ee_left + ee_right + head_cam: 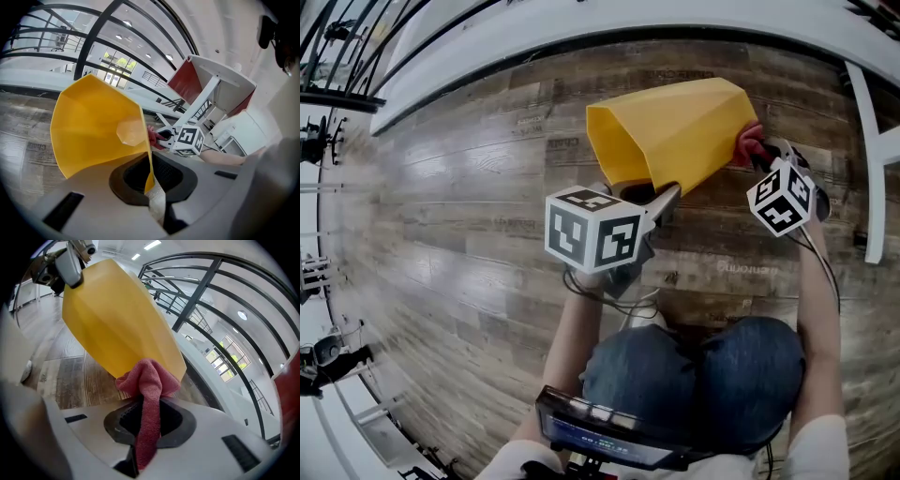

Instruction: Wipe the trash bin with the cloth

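The left tool [659,202] is clamped on the rim of the trash bin [675,131], holding it tilted at upper centre of frame, likely to expose its outer wall. The right tool [766,161], clamped on the cloth [748,141], presses it against the bin's right end.
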A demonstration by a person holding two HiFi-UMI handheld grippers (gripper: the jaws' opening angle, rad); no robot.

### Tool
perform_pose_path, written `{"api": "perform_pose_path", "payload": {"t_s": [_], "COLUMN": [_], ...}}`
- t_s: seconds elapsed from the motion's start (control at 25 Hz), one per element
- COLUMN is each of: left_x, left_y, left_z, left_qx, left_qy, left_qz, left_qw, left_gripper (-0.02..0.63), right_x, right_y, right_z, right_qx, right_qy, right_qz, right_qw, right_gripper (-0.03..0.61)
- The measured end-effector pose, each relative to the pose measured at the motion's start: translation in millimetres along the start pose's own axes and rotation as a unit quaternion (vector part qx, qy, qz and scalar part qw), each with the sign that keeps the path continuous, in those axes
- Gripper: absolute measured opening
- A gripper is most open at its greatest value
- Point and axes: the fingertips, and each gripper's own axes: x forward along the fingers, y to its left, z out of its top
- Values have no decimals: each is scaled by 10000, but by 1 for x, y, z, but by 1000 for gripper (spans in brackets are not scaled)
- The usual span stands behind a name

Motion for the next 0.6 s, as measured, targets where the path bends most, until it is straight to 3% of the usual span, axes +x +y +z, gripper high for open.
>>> {"api": "perform_pose_path", "payload": {"t_s": [0.24, 0.4, 0.6], "left_x": [-3, -5, -4], "left_y": [6, 7, 10], "left_z": [5, 10, 19], "left_qx": [-421, -694, -928], "left_qy": [-179, -310, -450], "left_qz": [16, -41, -71], "left_qw": [9990, 9971, 9946], "left_gripper": [17, 18, 18], "right_x": [-8, -44, -81], "right_y": [-10, 0, 38], "right_z": [1, 33, 81], "right_qx": [104, -81, -699], "right_qy": [-11, -580, -1469], "right_qz": [-182, -290, -53], "right_qw": [9998, 9979, 9867], "right_gripper": [44, 44, 44]}}
